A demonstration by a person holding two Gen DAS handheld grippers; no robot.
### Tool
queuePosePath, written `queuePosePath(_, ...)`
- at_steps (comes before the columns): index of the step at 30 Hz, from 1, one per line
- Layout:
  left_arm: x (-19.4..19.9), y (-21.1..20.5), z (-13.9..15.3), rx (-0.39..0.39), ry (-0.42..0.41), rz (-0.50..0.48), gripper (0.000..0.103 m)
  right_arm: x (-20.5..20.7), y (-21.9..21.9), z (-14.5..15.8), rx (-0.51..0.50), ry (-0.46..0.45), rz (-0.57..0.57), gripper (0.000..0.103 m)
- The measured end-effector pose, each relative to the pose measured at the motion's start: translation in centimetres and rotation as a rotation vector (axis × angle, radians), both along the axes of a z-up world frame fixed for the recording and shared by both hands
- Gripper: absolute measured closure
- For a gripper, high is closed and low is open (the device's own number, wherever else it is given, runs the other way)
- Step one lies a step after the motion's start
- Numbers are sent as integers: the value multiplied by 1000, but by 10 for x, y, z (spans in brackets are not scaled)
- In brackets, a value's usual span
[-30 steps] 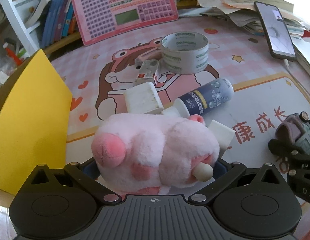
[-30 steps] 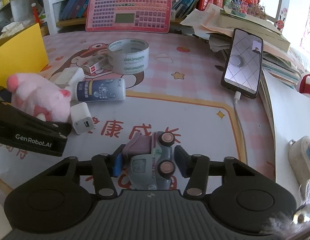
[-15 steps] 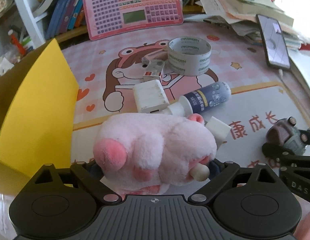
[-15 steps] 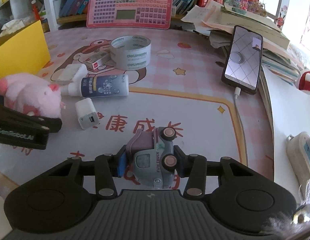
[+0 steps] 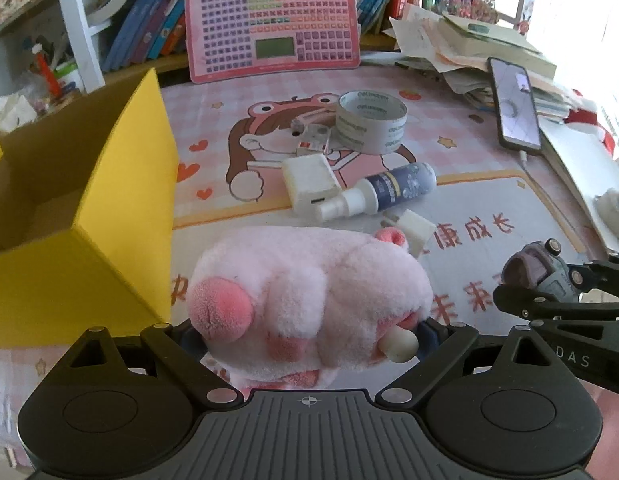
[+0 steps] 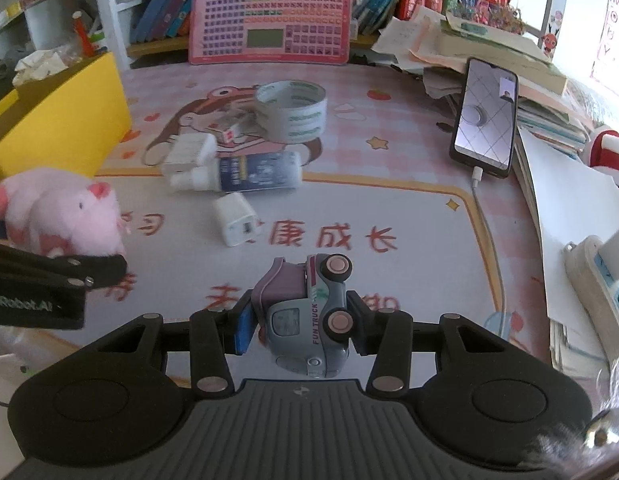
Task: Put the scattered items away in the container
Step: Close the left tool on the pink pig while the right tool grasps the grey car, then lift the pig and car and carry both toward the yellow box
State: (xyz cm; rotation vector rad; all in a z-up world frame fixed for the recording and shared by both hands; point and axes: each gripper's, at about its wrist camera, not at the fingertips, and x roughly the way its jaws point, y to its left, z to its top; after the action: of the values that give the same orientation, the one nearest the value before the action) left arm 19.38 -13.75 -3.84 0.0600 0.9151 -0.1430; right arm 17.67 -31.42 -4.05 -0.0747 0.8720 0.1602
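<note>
We hold a pink plush pig (image 5: 309,292) in our left gripper (image 5: 305,332), its jaws spread wide around the soft body, rosy snout turned left and a small cream knob sticking out on the right; it is lifted clear of the surface (image 5: 489,196). Our right gripper (image 6: 299,322) is closed narrow on a toy truck (image 6: 305,312), grey-blue with a mauve top and pink wheel hubs, tipped on its side and also raised. The yellow box (image 5: 109,216) stands at the left, just beside the pig, its brown cardboard inside open to us; we can see nothing lying in the part that shows. Scattered in the middle of the surface are a white charger block (image 5: 309,180), a dark-labelled bottle with a white cap (image 5: 389,192) touching it, a small white plug adapter (image 5: 413,228) nearer us, a small white box with a red mark (image 5: 313,138) and a roll of tape (image 5: 371,122) farther off. A phone (image 5: 515,108) on a cable leans on a stack of papers (image 5: 469,44) at the far right, and a pink keyboard toy (image 5: 273,20) stands against the bookshelf at the far edge. Between the pig and the box's near corner the pink mat is bare, as is the stretch between our two grippers.
</note>
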Motion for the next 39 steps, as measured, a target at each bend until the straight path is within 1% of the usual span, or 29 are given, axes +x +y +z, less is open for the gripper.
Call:
queuePosePath(6,-33,24,8,-69,-10,-31,7,-35,24,17,-20,-21,-18,60)
queuePosePath(10,-57,47,17,-103,-27,-33,7,-61,42,27,-12,-22,-36,60)
queuePosePath(17,-95,87,25,-101,-36,-62,7,-99,84,33,-8,-18,-20,60)
queuePosePath(21,-112,109,25,-108,-34,-57,7,-117,109,34,-6,-21,-3,60)
queuePosePath(24,-121,126,28,-109,-50,-49,7,-127,126,36,-5,-28,12,60)
queuePosePath(30,-141,155,30,-106,-70,-29,7,-138,154,39,-1,-40,37,60)
queuePosePath(39,-158,190,32,-106,-86,31,7,-147,196,41,-3,-45,122,60)
